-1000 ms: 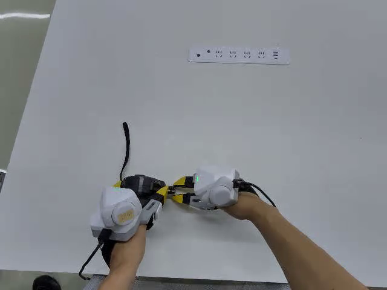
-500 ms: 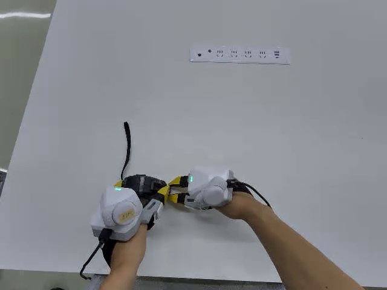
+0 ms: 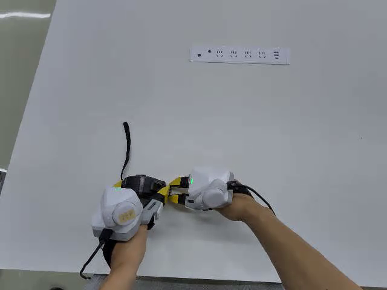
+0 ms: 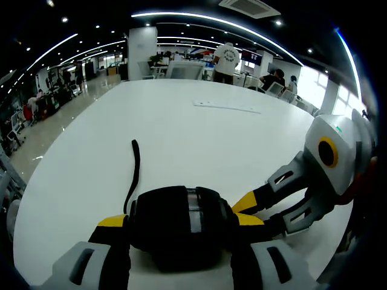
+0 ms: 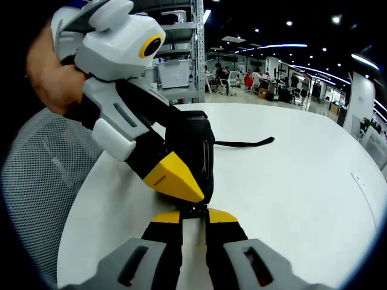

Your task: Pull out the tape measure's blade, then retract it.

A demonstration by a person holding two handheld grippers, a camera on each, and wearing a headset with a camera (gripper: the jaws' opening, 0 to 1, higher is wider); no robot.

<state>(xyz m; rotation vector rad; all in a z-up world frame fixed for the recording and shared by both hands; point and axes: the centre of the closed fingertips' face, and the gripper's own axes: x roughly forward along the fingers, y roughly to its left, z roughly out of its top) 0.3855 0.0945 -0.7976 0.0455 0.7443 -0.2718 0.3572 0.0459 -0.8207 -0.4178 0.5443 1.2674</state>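
A black tape measure [image 4: 181, 220] sits on the white table [image 3: 254, 133], and my left gripper [image 4: 181, 232] is shut on its case from both sides. Its black wrist strap [image 3: 126, 151] trails away over the table. My right gripper [image 5: 193, 215] reaches in from the right. Its yellow fingertips [image 5: 222, 216] are pressed together on the blade's end hook at the case mouth [image 5: 195, 208]. No stretch of blade shows between hook and case. In the head view the tape measure [image 3: 143, 182] lies between the left gripper [image 3: 140, 188] and the right gripper [image 3: 172, 193], near the table's front edge.
A white power strip [image 3: 240, 55] lies flat at the far side of the table. The table's left edge [image 3: 30, 90] borders a greenish floor. Black cables [image 3: 259, 192] trail from both grippers. A grey mesh chair back [image 5: 42, 199] stands beside the table.
My right gripper has shifted slightly left, closer to the tape measure case. The left gripper and the case have stayed put.
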